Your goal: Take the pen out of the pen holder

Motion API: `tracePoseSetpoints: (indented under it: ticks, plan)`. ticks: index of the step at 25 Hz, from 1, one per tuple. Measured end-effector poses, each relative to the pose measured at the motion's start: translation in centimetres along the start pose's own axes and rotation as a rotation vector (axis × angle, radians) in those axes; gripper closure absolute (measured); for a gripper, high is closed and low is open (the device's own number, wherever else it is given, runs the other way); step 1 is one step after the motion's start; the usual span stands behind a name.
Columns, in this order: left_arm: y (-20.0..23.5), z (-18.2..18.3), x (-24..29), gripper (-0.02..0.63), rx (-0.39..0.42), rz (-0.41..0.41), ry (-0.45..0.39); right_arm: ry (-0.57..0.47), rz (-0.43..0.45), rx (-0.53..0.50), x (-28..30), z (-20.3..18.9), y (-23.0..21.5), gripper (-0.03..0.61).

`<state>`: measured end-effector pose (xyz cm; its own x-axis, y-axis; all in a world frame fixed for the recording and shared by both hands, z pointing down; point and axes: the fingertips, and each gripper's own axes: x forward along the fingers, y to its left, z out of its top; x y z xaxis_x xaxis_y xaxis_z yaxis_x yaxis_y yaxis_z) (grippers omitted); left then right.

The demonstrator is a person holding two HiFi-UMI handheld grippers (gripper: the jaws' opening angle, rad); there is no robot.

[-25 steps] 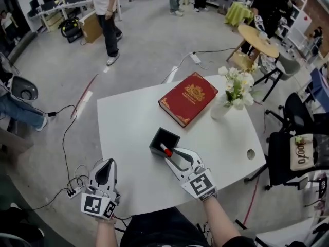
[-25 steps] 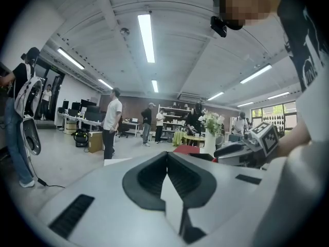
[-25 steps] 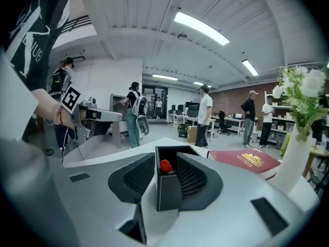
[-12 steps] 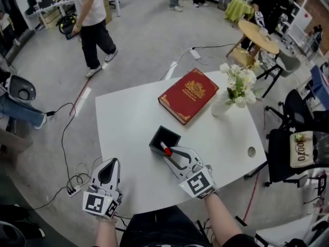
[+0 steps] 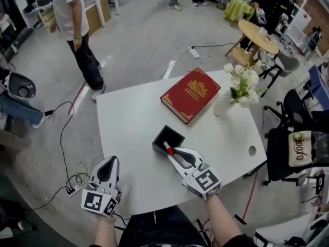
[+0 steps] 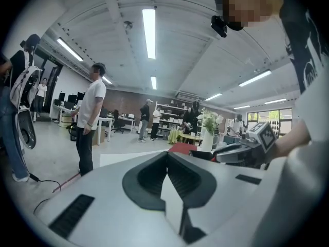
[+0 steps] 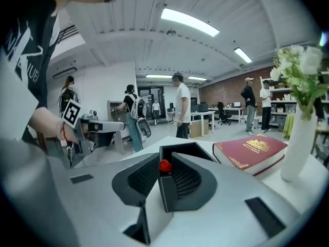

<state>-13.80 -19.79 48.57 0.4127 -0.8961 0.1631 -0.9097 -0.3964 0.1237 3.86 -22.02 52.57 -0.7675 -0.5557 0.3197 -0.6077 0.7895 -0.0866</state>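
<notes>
Jaws closing on right gripper point(image 7: 165, 160), pen point(image 7: 164, 165) (red-capped) between them.

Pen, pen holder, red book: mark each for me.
pen point(image 5: 167, 149), head view, red cap.
pen holder point(image 5: 175, 131), head view, far rim.
red book point(image 5: 191, 94), head view, middle of cover.
</notes>
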Motion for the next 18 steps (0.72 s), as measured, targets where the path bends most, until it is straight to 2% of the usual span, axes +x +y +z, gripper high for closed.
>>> tracePoseSetpoints:
  ticks: [2, 7, 10, 12, 16, 18]
  plan:
    - [0.1, 0.0, -0.1, 0.609, 0.001, -0.003, 0.001, -0.017, -0.021, 0.028, -0.2, 0.2, -0.5, 0.506]
    - [0.5, -0.1, -0.5, 0.609, -0.005, 0.004, 0.002, 0.079, -0.082, -0.214, 0.3, 0.2, 0.1, 0.511]
    - [0.5, -0.3, -0.5, 0.609, -0.003, 0.001, 0.007, 0.114, -0.096, -0.275, 0.8, 0.2, 0.4, 0.512]
    - [0.3, -0.3, -0.6, 0.609, 0.001, -0.003, 0.008, 0.103, -0.102, -0.263, 1.1, 0.4, 0.5, 0.509]
    - [0.3, -0.3, -0.8, 0.609, 0.005, -0.002, 0.009, 0.020, -0.127, -0.137, 1.4, 1.0, -0.4, 0.509]
    - [0.4, -0.4, -0.9, 0.609, 0.005, 0.002, 0.009, 0.014, -0.137, -0.104, 1.6, 0.9, -0.8, 0.506]
